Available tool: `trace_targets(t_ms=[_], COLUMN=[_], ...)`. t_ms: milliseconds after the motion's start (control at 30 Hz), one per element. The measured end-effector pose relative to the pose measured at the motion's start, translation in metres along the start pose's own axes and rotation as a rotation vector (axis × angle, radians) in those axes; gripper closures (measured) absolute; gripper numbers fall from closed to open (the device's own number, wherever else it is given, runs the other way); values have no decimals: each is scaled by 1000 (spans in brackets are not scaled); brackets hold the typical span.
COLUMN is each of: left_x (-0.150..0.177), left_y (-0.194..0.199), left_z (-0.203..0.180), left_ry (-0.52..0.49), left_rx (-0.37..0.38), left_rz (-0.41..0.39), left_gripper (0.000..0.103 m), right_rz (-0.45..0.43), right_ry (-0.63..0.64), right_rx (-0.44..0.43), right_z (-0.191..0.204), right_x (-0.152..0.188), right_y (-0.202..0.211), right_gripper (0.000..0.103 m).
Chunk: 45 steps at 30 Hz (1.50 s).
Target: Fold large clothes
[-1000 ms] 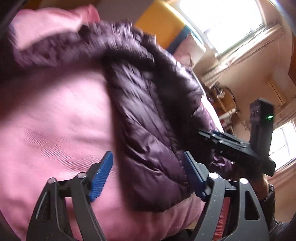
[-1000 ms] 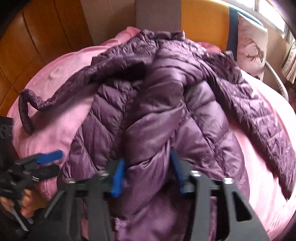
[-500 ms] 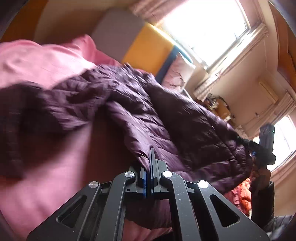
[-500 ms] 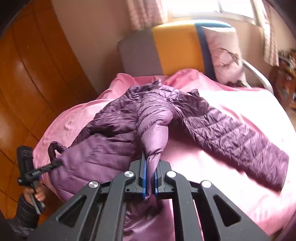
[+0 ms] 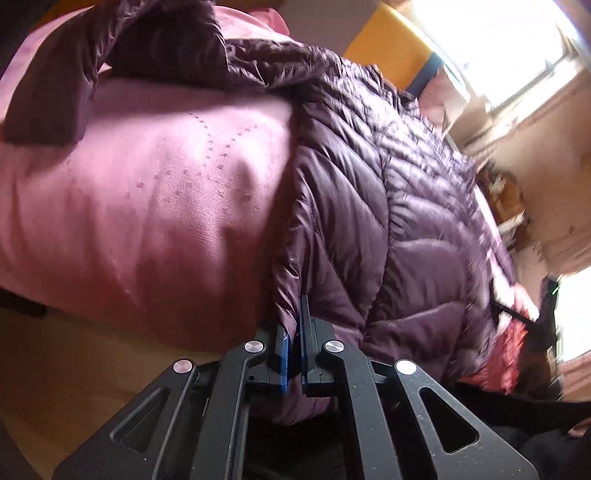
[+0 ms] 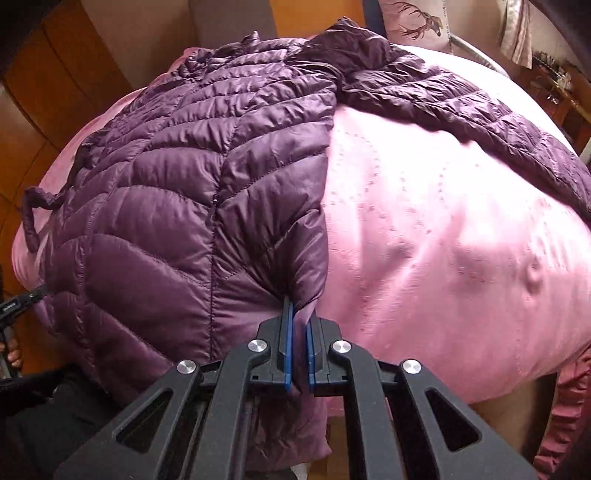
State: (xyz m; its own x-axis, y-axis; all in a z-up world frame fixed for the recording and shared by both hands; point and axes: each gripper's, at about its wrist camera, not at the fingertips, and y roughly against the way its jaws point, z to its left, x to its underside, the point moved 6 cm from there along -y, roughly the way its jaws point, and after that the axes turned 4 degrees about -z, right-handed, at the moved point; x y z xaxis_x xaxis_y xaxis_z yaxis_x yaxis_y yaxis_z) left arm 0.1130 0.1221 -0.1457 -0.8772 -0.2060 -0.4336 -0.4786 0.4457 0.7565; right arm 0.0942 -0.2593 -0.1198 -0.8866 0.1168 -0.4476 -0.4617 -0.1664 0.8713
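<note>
A purple quilted down jacket point(image 6: 192, 184) lies spread on a bed with a pink cover point(image 6: 443, 240), its hem hanging over the near edge. One sleeve point(image 6: 480, 107) stretches to the right, the other sleeve point(image 5: 55, 92) to the far left. My right gripper point(image 6: 298, 332) is shut on the hem's right corner. My left gripper point(image 5: 294, 332) is shut on the hem's left corner; the jacket point(image 5: 388, 206) fills that view's centre. The right gripper point(image 5: 546, 314) also shows at the right of the left wrist view.
A yellow and grey headboard point(image 5: 388, 48) and a deer-print pillow point(image 6: 417, 22) stand at the far end of the bed. Wood panelling point(image 6: 48, 74) lines the left wall. A bright window point(image 5: 509, 44) and a cluttered shelf point(image 5: 509, 199) are on the right. Red fabric point(image 6: 569, 406) hangs at the bed's right corner.
Both grippers closed on the jacket's hem, lifted it, then brought it down; the jacket now lies flat with its back up and sleeves spread, pulled toward the near edge.
</note>
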Motion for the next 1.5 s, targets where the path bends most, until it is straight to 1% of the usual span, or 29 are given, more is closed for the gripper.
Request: trace_targets(t_ms=[33, 67, 100, 133, 167, 200, 233, 300, 367, 400, 500, 533, 567, 600, 667, 767, 933, 967, 1000, 1033, 1067, 1100, 1167, 1267, 1333, 1367, 1433, 1467, 1500], left_x=[-7, -9, -18, -25, -33, -45, -51, -69, -81, -88, -108, -110, -114, -118, -106, -107, -109, -112, -118, -122, -126, -131, -145, -169, -185, -191, -196, -196, -195], left_y=[6, 17, 28, 39, 51, 66, 76, 96, 108, 114, 121, 128, 132, 132, 129, 115, 89, 83, 76, 70, 66, 64, 72, 105, 132, 145, 155, 155, 151], left_z=[3, 9, 16, 23, 31, 46, 59, 95, 123, 137, 154, 159, 165, 172, 191, 204, 200, 199, 198, 198, 197, 197, 197, 196, 200, 206, 220, 234, 244], left_ry=[25, 55, 100, 127, 144, 179, 217, 338, 438, 486, 551, 570, 598, 651, 751, 854, 871, 859, 840, 816, 780, 732, 652, 495, 373, 302, 231, 204, 198], left_rx=[2, 9, 5, -7, -17, -49, -88, -146, -150, -137, -129, -107, -60, -5, 39, 111, 35, 16, -26, -49, -72, -120, -194, -333, -486, -602, -753, -830, -862], left_rz=[-27, -61, -119, -168, -210, -264, -303, -380, -417, -439, -488, -506, -516, -514, -472, -431, -398, -397, -393, -384, -373, -369, -401, -468, -506, -513, -490, -457, -426], left_gripper=[68, 54, 31, 28, 27, 25, 23, 22, 22, 22, 22, 22, 22, 22, 22, 22, 22, 25, 40, 70, 87, 103, 103, 103, 103, 103, 103, 103, 103], right_rz=[-7, -15, -29, -53, -87, -135, -177, -228, -243, -238, -218, -217, -216, -213, -201, -173, -134, -130, -124, -119, -117, -115, -114, -111, -108, -109, -118, -126, -135], right_ry=[13, 29, 41, 44, 45, 48, 51, 52, 63, 78, 106, 114, 122, 125, 129, 149, 164, 166, 163, 160, 158, 156, 159, 163, 165, 166, 174, 182, 191], right_rx=[17, 31, 45, 59, 79, 101, 107, 64, 16, -3, -37, -53, -72, -83, -112, -133, -119, -114, -108, -104, -102, -99, -98, -97, -92, -87, -74, -62, -53], right_z=[1, 2, 5, 5, 6, 10, 15, 24, 44, 57, 95, 106, 118, 126, 145, 166, 178, 178, 177, 177, 176, 175, 172, 171, 172, 173, 175, 176, 177], right_x=[-3, -6, -10, -11, -13, -17, -23, -30, -39, -44, -60, -64, -68, -71, -76, -80, -77, -76, -75, -74, -73, -73, -73, -73, -71, -70, -67, -66, -65], right_y=[1, 2, 4, 7, 13, 19, 25, 38, 32, 25, 1, -3, -9, -13, -24, -41, -61, -63, -67, -69, -71, -72, -70, -73, -76, -78, -84, -88, -90], right_gripper=[97, 96, 92, 87, 68, 49, 44, 36, 31, 31, 31, 31, 31, 31, 30, 27, 25, 24, 24, 24, 24, 24, 24, 23, 21, 19, 15, 14, 13])
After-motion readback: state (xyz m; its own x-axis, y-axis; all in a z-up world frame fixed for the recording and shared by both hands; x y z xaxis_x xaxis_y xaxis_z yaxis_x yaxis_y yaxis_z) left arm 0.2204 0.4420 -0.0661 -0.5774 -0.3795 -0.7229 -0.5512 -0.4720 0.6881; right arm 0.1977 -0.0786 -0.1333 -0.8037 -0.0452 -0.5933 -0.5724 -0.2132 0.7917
